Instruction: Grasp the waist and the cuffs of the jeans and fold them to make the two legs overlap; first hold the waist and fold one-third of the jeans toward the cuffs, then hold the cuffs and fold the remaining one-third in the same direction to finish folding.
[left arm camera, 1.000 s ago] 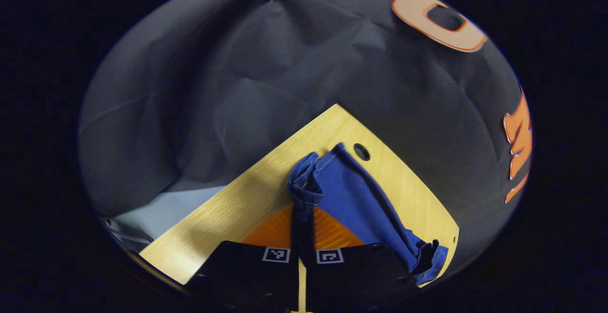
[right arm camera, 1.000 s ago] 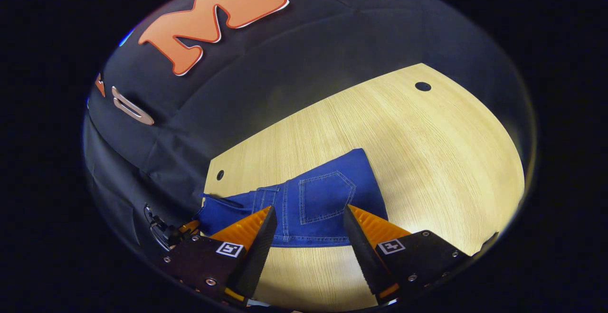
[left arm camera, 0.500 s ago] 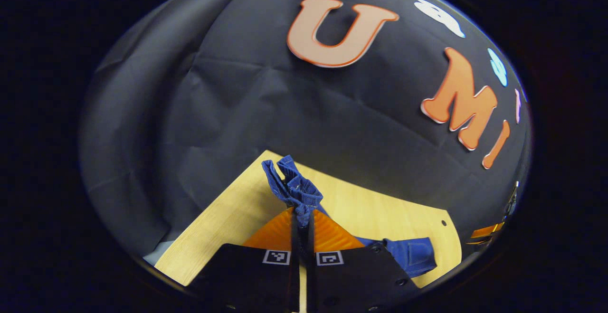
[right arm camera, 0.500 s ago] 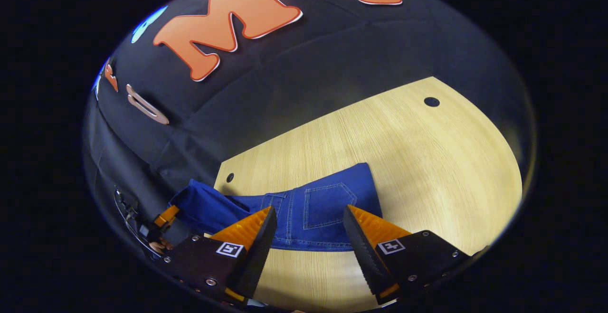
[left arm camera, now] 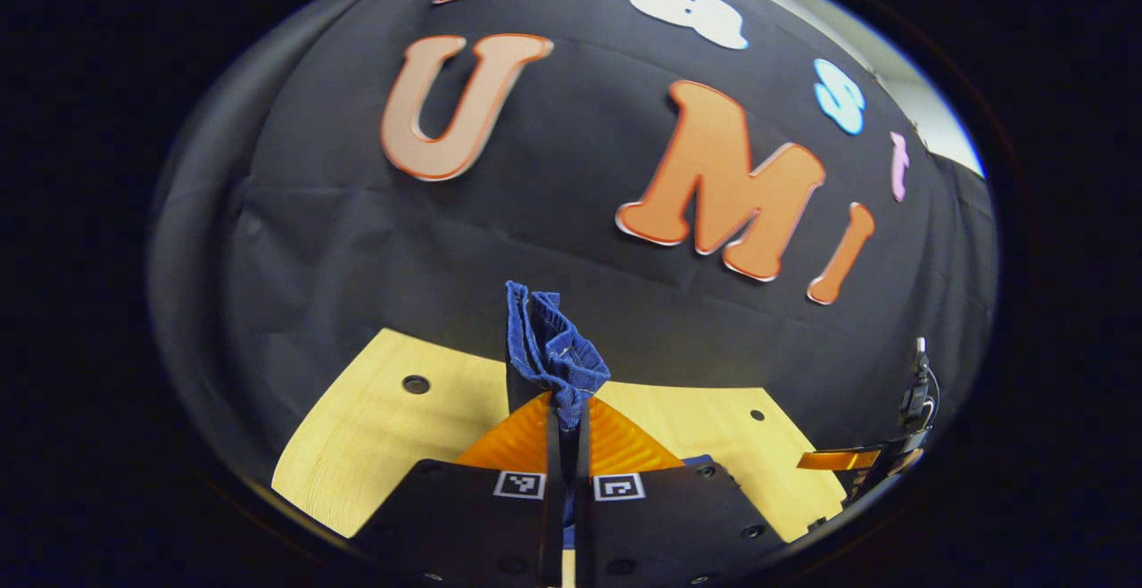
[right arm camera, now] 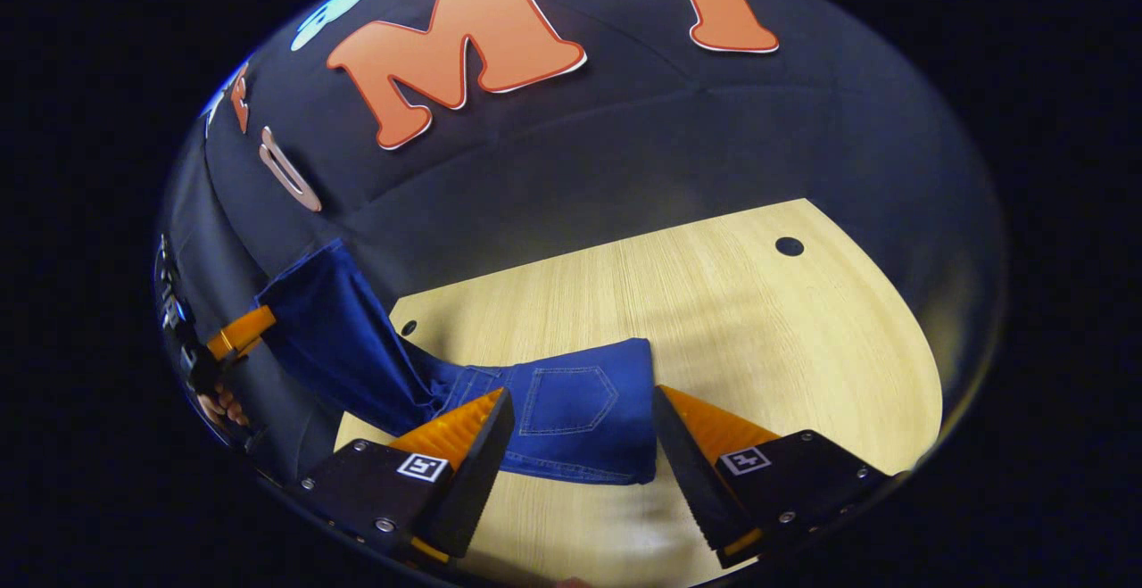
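Right gripper view, blue jeans [right arm camera: 571, 423] lying lower centre on wooden table [right arm camera: 758, 329], one end lifted at left, right gripper [right arm camera: 580, 432] spread wide over waist, left gripper [left arm camera: 569, 418] clamped on bunched denim.

No brand name, number or legible label is carried by anything pictured. Small square black-and-white coded markers are borne by the left tongs [left arm camera: 567, 432], one on each finger block, but no letters or digits can be made out on them. A like pair of markers is seen on the right tongs [right arm camera: 580, 427], again with nothing readable. No tag or printed wording can be discerned on the jeans [right arm camera: 571, 409], where only stitched seams and a back pocket are shown.
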